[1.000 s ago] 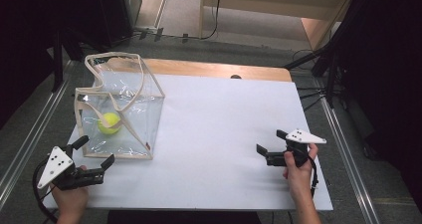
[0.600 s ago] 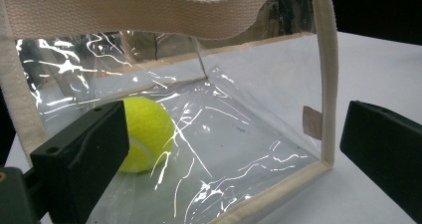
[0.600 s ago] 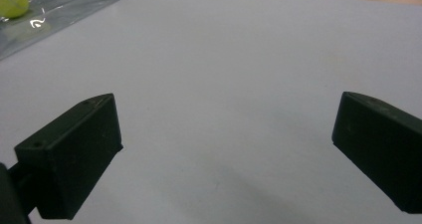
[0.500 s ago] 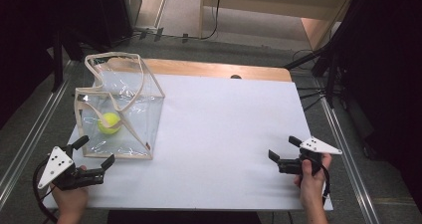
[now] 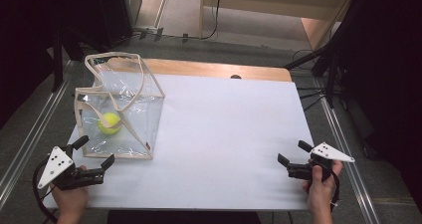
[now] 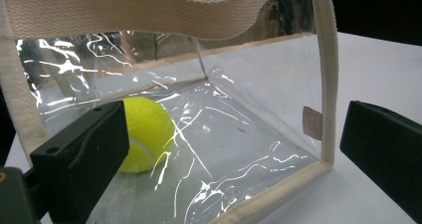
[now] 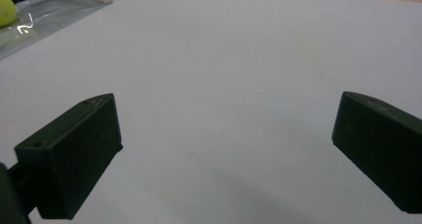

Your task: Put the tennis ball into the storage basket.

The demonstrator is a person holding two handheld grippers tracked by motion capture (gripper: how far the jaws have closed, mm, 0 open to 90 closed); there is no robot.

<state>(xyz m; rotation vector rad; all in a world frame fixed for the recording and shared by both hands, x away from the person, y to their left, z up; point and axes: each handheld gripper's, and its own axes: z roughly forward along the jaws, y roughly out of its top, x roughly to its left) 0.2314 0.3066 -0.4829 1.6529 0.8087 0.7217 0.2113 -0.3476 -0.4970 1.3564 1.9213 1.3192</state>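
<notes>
High view: a clear bag [image 5: 122,117] with cream webbing trim stands at the left side of the white tabletop [image 5: 224,134], its handles drooping over the open top. A yellow tennis ball [image 5: 109,123] lies inside on the bag's floor. The left gripper [image 5: 94,152] sits at the near left corner, jaws spread, just in front of the bag's near wall. The right gripper [image 5: 293,153] is held at the near right edge, jaws spread, holding nothing, well apart from the bag.

Left gripper view: the bag [image 6: 259,149] stands close ahead between the spread jaws; the ball [image 6: 147,134] rests inside behind the clear wall, partly hidden by the left-hand jaw.

Right gripper view: the spread jaws frame bare tabletop [image 7: 224,74]; the bag's corner [image 7: 54,7] and the edge of the ball [image 7: 6,7] sit far off at upper left.
</notes>
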